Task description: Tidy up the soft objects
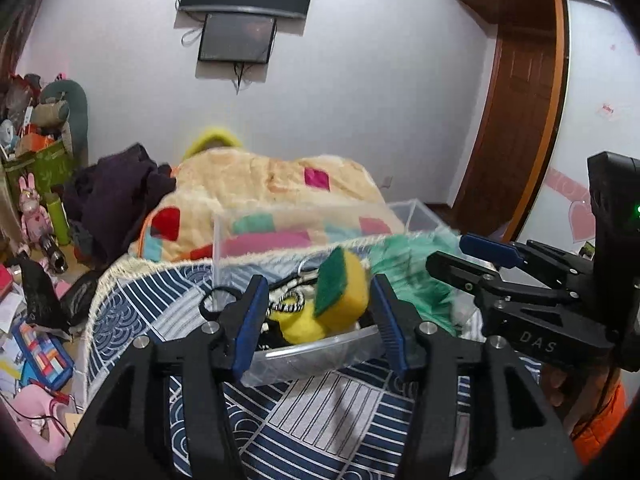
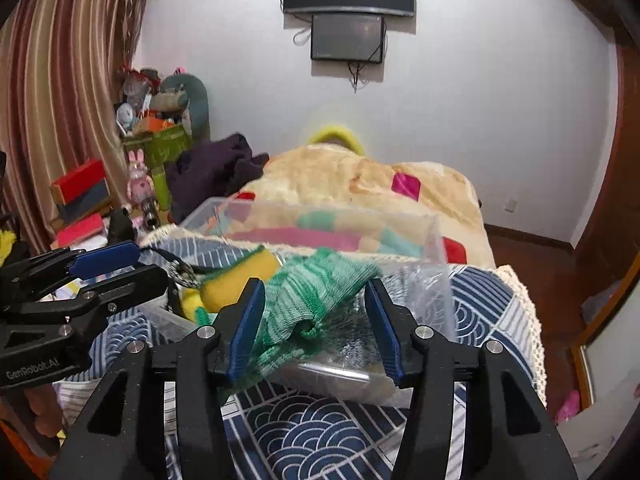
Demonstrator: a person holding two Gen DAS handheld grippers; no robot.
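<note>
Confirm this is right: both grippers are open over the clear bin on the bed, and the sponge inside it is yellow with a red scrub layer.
Wrong on one count: the sponge has a green scrub layer, not red, as the left wrist view shows. The left gripper and right gripper are open over the clear bin.

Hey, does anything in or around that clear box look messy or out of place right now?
Yes. The green knit cloth spills over the near wall of the clear box rather than lying inside. The yellow sponge sits tilted on edge atop the pile, green scrub side up.
</note>
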